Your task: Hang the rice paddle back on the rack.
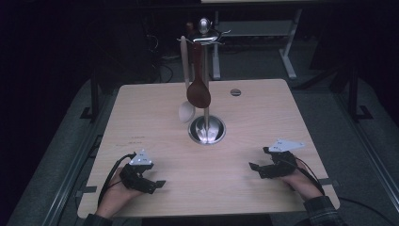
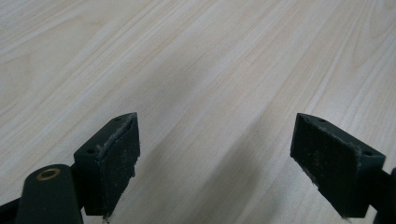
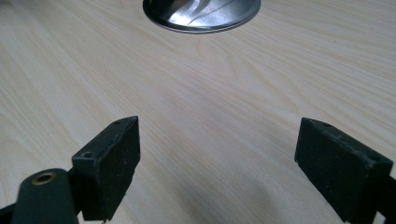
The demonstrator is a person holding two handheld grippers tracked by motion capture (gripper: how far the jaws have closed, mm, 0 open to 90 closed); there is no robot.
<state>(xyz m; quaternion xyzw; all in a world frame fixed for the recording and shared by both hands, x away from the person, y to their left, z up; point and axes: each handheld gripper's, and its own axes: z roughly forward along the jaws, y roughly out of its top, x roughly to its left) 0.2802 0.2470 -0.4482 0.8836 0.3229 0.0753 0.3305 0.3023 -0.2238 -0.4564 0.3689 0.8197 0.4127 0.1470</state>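
the left gripper [image 1: 153, 181] rests near the front left edge of the wooden table [image 1: 155, 141], jaws spread wide, holding nothing. the right gripper [image 1: 259, 160] rests near the front right edge, jaws equally wide, empty, aimed at the utensil stand [image 1: 206, 129]. the stand sits at table centre, well apart from both grippers; a dark wooden spoon [image 1: 198, 92] and a pale spoon [image 1: 186, 110] hang from it.
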